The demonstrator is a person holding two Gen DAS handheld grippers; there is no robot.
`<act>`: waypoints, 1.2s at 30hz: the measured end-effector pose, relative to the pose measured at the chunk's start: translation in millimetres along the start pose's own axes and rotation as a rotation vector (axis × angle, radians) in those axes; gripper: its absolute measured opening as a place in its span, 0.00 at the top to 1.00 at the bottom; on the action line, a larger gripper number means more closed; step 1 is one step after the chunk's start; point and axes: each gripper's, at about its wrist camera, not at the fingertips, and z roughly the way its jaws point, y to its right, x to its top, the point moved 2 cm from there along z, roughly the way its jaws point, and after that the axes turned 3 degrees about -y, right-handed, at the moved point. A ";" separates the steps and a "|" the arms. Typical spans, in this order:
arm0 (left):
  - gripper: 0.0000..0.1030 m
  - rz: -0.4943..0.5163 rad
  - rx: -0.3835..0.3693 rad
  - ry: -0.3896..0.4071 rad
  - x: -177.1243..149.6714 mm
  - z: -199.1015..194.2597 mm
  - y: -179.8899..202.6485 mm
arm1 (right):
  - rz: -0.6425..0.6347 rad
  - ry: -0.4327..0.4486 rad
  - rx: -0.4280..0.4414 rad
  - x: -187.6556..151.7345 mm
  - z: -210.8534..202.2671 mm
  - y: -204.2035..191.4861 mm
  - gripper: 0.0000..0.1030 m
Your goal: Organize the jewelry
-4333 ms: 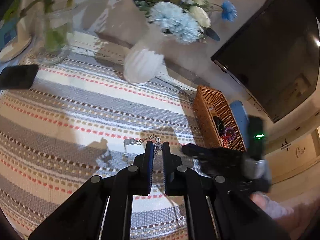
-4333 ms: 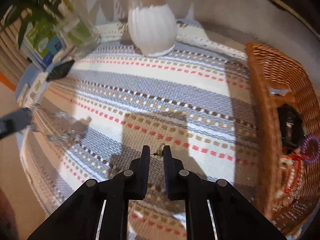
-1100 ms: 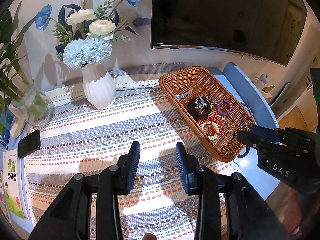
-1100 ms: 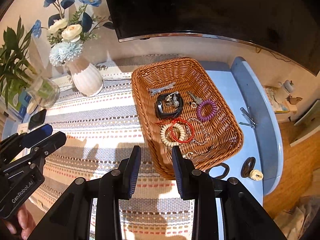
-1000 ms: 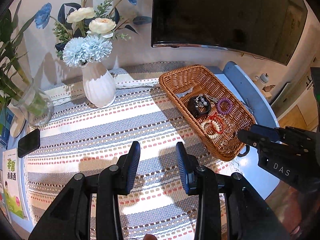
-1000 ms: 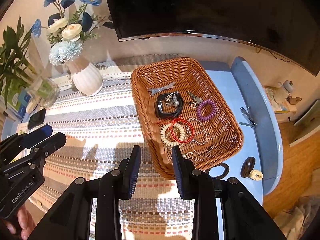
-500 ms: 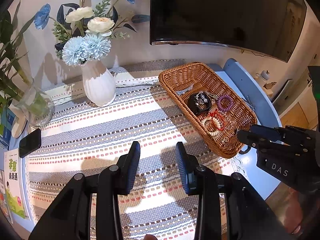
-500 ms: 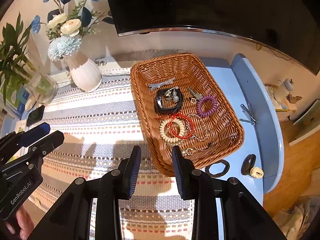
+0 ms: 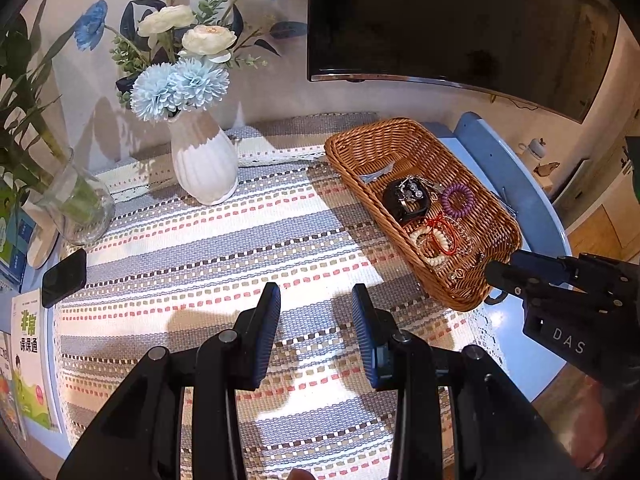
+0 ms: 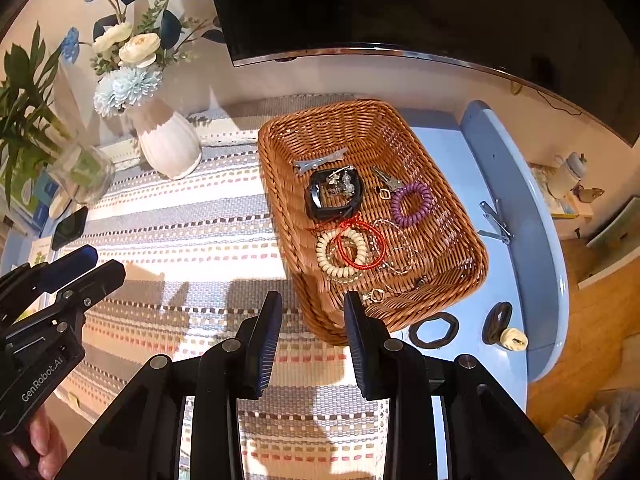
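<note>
Both grippers have drawn back and up since four seconds ago, when each was down at the cloth with its jaws nearly shut beside a small piece of jewelry.

From the left wrist view, the left gripper hangs over the striped cloth with its jaws wide apart and nothing between them. The wicker basket sits on the cloth's right side, at the blue edge of the surface. Inside it lie a black watch, a purple coil hair tie, a red cord bracelet overlapping a cream bead bracelet, and some thin chains (too fine to sort out). The right gripper shows at the right, its tips just beside the basket's near corner. A white vase of blue and white flowers stands behind the cloth, and a dark phone lies at the cloth's left edge.

From the right wrist view, the right gripper also has its jaws apart and empty, just short of the basket. The watch, hair tie, red bracelet and bead bracelet lie close together mid-basket. Two black hair bands rest on the bare blue surface beside the basket. The cloth that carried loose pieces earlier now shows none.
</note>
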 end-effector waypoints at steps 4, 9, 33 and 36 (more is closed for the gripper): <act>0.65 0.002 0.004 0.000 -1.3 -0.4 0.5 | 0.002 -0.004 0.001 -3.0 1.5 -0.2 0.69; 0.65 0.000 0.006 -0.002 -2.2 0.9 -0.8 | 0.002 -0.009 0.001 -3.6 2.5 -1.5 0.69; 0.64 -0.003 0.024 0.010 -10.2 0.2 -6.6 | 0.005 -0.021 -0.003 -6.5 7.6 -7.0 0.69; 0.57 0.003 0.040 0.020 -11.7 -0.9 -6.7 | 0.005 -0.020 -0.004 -7.4 7.3 -7.7 0.69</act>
